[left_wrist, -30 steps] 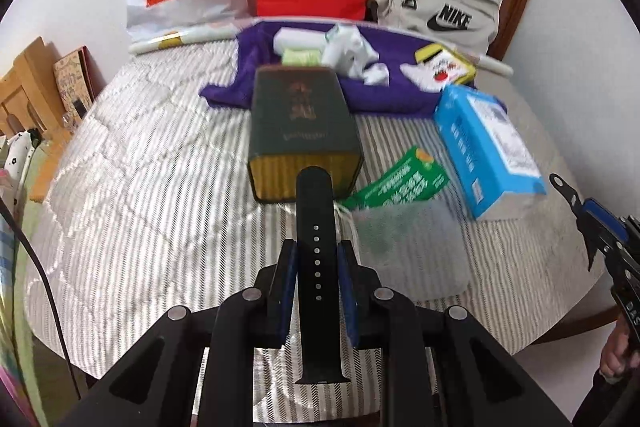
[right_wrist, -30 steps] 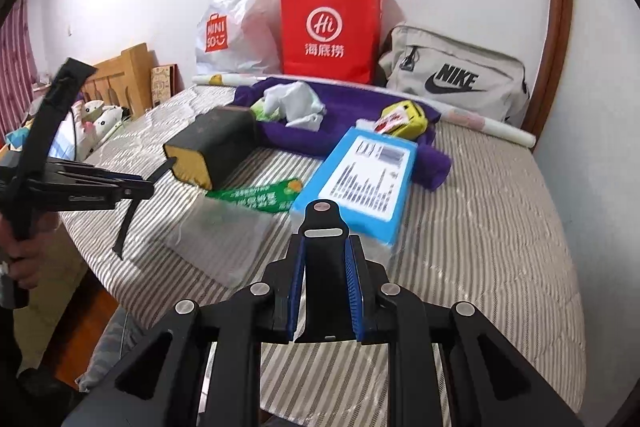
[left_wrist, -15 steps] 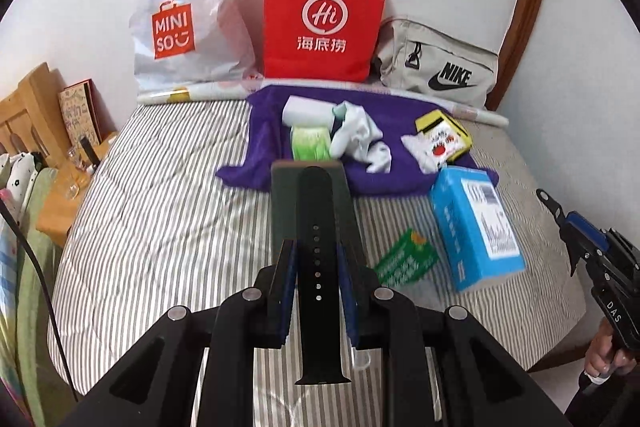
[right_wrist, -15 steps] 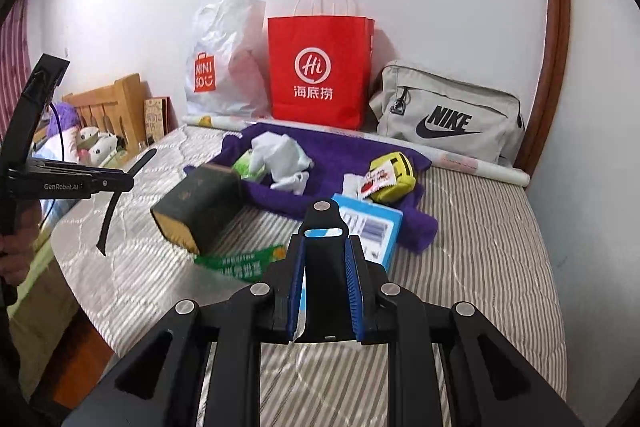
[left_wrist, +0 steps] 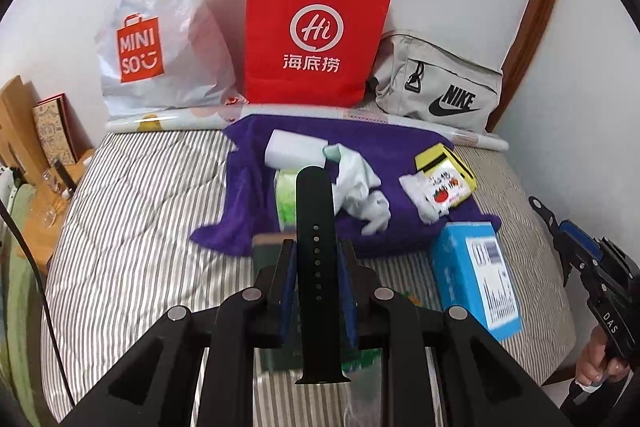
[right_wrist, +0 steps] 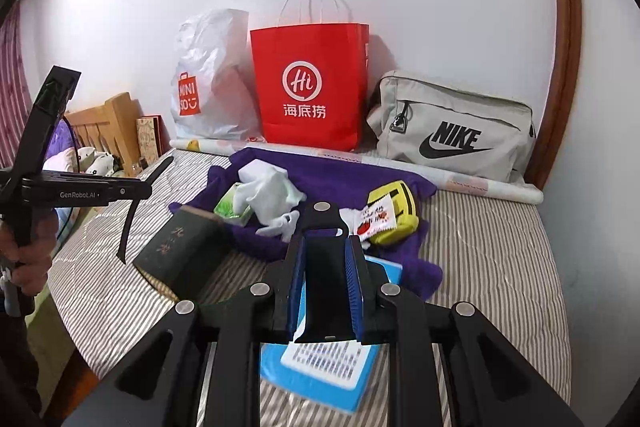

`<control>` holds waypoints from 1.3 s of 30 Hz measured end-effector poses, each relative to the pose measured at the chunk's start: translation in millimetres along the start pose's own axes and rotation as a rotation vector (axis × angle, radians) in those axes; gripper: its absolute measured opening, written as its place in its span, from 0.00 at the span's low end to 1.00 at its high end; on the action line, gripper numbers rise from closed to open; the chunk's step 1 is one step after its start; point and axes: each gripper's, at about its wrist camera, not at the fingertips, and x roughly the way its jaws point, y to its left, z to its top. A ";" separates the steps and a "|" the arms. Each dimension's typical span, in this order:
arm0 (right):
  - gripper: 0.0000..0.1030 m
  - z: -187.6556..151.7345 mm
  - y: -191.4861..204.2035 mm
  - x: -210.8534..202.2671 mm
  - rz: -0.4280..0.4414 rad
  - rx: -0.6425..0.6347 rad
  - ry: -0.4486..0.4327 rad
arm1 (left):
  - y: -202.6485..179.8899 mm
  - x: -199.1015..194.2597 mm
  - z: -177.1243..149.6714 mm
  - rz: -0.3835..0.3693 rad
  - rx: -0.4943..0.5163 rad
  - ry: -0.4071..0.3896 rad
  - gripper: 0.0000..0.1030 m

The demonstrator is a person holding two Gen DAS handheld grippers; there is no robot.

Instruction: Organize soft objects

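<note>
We grip holed strap (left_wrist: 316, 267) in left gripper (left_wrist: 316, 281), buckle strap (right_wrist: 325, 279) in right gripper (right_wrist: 326, 283); jaws pinched narrow. We keep halves apart, lower onto purple towel (left_wrist: 400, 151).

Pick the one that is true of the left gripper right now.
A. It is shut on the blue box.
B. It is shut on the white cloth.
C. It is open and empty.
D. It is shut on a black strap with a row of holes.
D: in the left wrist view the left gripper has its blue pads pressed on both sides of the black strap, whose holes show.

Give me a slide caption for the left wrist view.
Left gripper clamps a black watch strap above a cluttered striped bed.
</note>
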 end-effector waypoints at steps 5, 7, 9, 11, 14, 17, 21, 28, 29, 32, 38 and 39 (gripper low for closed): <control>0.20 11.8 0.1 22.1 0.008 -0.017 0.019 | 0.1 21.1 22.8 -0.008 0.008 -0.003 0.19; 0.20 16.6 -1.7 34.4 0.012 -0.021 0.027 | 0.7 31.8 32.0 -0.010 0.011 -0.002 0.19; 0.20 20.5 -3.8 46.6 0.011 -0.025 0.036 | 1.6 43.5 41.3 -0.010 0.015 0.003 0.19; 0.20 23.8 -6.0 58.9 0.012 -0.029 0.044 | 2.4 54.9 50.1 -0.010 0.020 0.009 0.19; 0.20 28.2 -10.2 76.9 0.008 -0.033 0.057 | 5.4 71.7 63.9 -0.023 0.021 0.018 0.19; 0.20 32.3 -17.1 98.4 -0.001 -0.032 0.076 | 8.3 87.9 75.0 -0.027 0.022 0.029 0.19; 0.20 35.1 -24.3 123.0 -0.011 -0.032 0.098 | 15.0 111.2 85.4 -0.045 0.001 0.061 0.19; 0.20 35.9 -37.1 161.3 -0.027 -0.032 0.154 | 24.2 151.9 94.1 -0.061 -0.031 0.121 0.19; 0.20 35.5 -37.6 164.6 -0.026 -0.032 0.160 | 24.7 157.0 94.0 -0.061 -0.035 0.133 0.19; 0.20 33.6 -39.3 175.6 -0.028 -0.036 0.181 | 27.7 170.8 92.3 -0.063 -0.051 0.170 0.19; 0.22 31.1 -41.8 186.3 -0.027 -0.029 0.212 | 31.4 180.3 88.4 -0.076 -0.068 0.216 0.27; 0.27 30.8 -41.8 186.7 -0.028 -0.031 0.214 | 31.9 180.8 87.9 -0.082 -0.071 0.220 0.32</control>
